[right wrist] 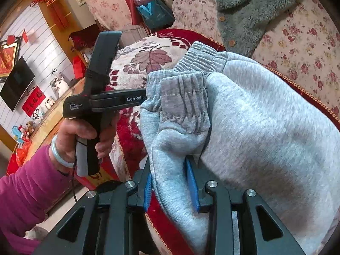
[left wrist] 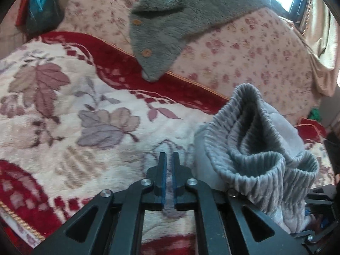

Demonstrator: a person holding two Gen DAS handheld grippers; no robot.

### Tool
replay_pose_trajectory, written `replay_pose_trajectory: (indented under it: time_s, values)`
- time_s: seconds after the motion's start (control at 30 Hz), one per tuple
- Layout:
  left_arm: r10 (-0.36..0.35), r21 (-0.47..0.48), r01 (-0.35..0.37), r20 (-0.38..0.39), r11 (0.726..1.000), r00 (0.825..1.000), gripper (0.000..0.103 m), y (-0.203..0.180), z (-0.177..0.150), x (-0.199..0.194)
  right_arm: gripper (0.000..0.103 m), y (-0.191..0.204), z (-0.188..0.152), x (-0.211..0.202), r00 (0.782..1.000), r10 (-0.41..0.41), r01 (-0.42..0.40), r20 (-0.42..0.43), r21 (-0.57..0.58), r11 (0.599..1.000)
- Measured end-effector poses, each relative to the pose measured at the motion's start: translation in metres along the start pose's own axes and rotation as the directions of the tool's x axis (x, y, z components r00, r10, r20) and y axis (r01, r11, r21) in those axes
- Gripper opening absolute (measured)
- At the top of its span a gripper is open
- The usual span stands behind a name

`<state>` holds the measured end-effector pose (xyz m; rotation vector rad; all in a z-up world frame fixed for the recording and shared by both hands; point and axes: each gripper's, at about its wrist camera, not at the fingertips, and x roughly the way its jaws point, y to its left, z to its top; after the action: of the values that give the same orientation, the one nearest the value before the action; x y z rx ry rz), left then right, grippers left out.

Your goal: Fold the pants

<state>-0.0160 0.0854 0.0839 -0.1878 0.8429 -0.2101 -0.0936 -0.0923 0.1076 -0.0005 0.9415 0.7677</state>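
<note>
Light grey sweatpants [right wrist: 265,127] lie bunched on a red and cream floral blanket [left wrist: 74,116]. Their ribbed waistband [left wrist: 250,148] stands open just right of my left gripper [left wrist: 166,159]. That gripper is shut, with nothing between its fingers, and hovers low over the blanket. My right gripper [right wrist: 167,165] is shut on a thick fold of the pants near a gathered cuff [right wrist: 182,97], its blue pads [right wrist: 192,182] pressing on the cloth. In the right wrist view a hand in a magenta sleeve [right wrist: 25,187] holds the left gripper's black handle [right wrist: 102,99]; its tips are hidden behind the pants.
A grey-green fleece garment with wooden buttons [left wrist: 170,25] lies on the rose-print cover [left wrist: 244,59] behind the blanket. A blue bag [right wrist: 155,14] sits at the back. To the left of the sofa are a wooden cabinet and a wall-mounted television [right wrist: 17,82].
</note>
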Motion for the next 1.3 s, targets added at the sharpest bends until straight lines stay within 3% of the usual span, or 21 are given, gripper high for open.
replay_pose_trajectory:
  time_s: [0.1,0.23,0.37,0.73,0.93,1.1,1.3]
  values:
    - [0.046,0.005,-0.046,0.024,0.999,0.999,0.031,-0.001,-0.001,-0.008,0.039,0.002,0.000,-0.003,1.000,0.005,-0.005,0.012,0.012,1.000]
    - [0.077,-0.013,-0.077,0.038,0.997,0.996,0.046,-0.002,-0.002,-0.018,0.074,0.015,-0.002,-0.012,0.996,0.079,-0.079,0.030,-0.003,0.997]
    - [0.095,-0.025,-0.094,0.045,0.995,0.994,0.055,-0.004,-0.002,-0.028,0.075,0.023,-0.004,-0.015,0.996,0.082,-0.081,0.028,-0.037,0.996]
    - [0.098,-0.035,-0.095,0.094,0.995,0.991,0.062,-0.022,0.001,-0.064,0.077,0.018,-0.010,-0.067,0.956,0.255,-0.260,0.145,0.014,0.966]
    - [0.031,-0.041,-0.026,0.137,0.999,0.990,0.071,-0.044,0.006,-0.092,0.083,-0.008,-0.025,-0.108,0.956,0.188,-0.205,0.225,0.057,0.977]
    - [-0.025,0.025,0.021,0.191,0.999,0.981,0.075,-0.079,0.008,-0.116,0.088,-0.038,-0.036,-0.138,0.950,0.097,-0.142,0.296,0.133,0.981]
    - [-0.112,0.086,0.097,0.191,0.991,0.975,0.080,-0.122,0.004,-0.124,0.092,-0.073,-0.045,-0.157,0.946,-0.100,0.023,0.307,0.244,0.970]
